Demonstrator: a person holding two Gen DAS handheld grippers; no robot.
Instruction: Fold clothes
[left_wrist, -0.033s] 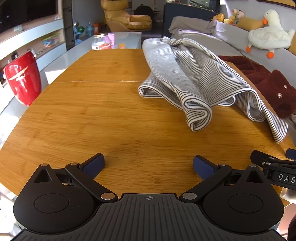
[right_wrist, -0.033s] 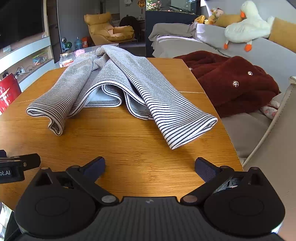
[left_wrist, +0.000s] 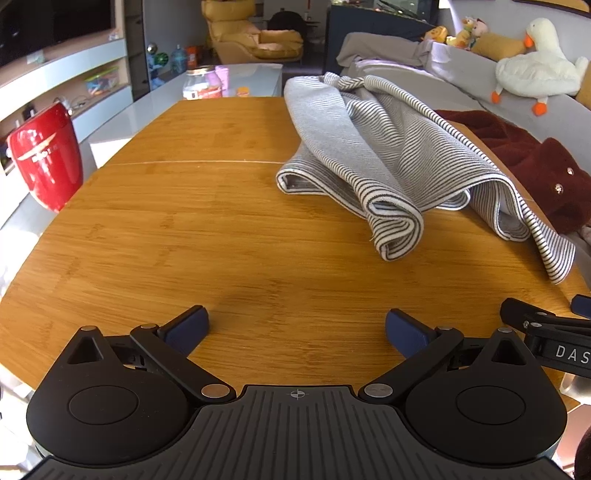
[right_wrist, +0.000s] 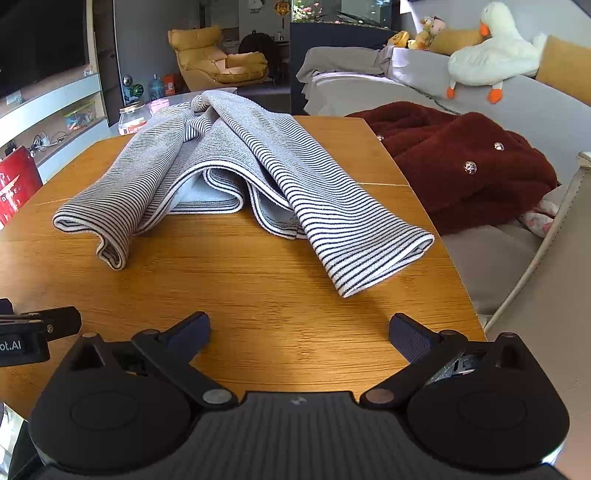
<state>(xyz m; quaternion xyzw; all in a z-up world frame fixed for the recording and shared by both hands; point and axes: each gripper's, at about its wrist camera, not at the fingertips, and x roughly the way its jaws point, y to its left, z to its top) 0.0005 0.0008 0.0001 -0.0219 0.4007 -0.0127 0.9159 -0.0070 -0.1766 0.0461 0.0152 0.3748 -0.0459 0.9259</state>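
Ahead, rumpled striped garment (right_wrist: 236, 184) on table (left_wrist: 184, 229) — both tongs (left_wrist: 297, 326) (right_wrist: 299, 328) spread, empty, short of it

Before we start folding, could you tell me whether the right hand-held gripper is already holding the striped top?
No, the right hand-held gripper is open over bare table, short of the striped top.

My gripper (left_wrist: 297, 326): jaws spread wide, nothing between, above bare wooden table (left_wrist: 184, 229).
Striped garment (left_wrist: 391, 162): crumpled, at one o'clock.
Red container (left_wrist: 46, 155): at ten o'clock, off the table.
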